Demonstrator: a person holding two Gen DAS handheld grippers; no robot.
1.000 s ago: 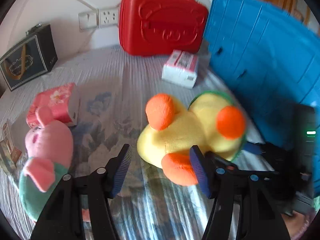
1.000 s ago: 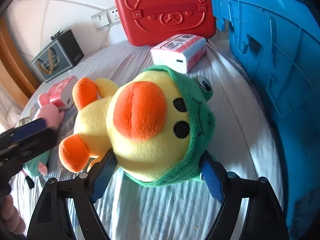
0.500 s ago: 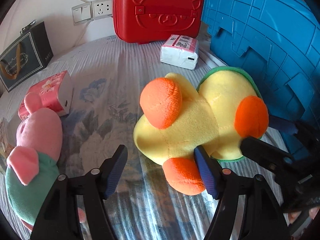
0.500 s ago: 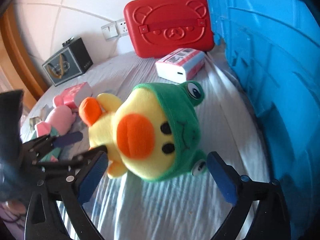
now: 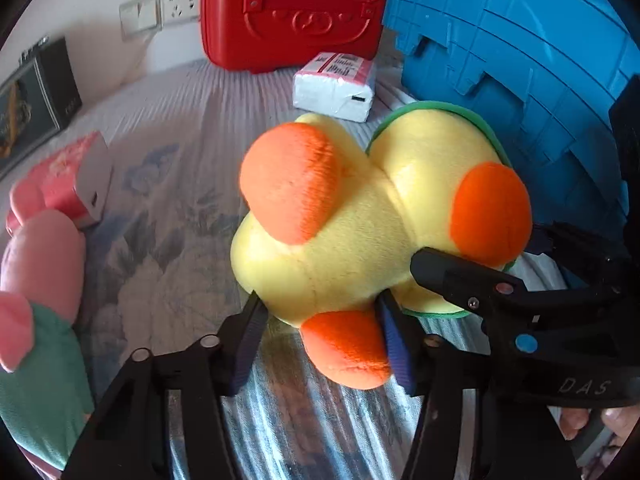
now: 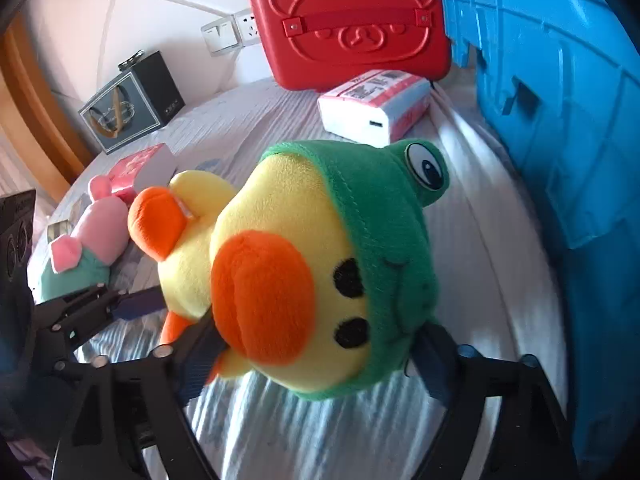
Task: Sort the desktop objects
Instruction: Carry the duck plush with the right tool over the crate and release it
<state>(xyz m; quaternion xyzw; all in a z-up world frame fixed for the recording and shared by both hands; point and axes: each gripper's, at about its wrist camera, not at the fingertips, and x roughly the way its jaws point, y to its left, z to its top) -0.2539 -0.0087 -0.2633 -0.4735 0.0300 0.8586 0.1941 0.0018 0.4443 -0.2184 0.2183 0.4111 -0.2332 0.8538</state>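
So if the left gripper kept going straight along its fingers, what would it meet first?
The left gripper, jaws closing, already has the yellow plush duck with orange feet between its fingers, at the lower orange foot. It would likely push into the duck's body first.

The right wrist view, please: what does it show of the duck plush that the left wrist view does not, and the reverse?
Only the right wrist view shows the duck plush face and frog hood, between the closing right gripper. Only the left wrist view shows its underside, one orange foot between the closing left gripper. Both show the red case, blue crate and pink plush.
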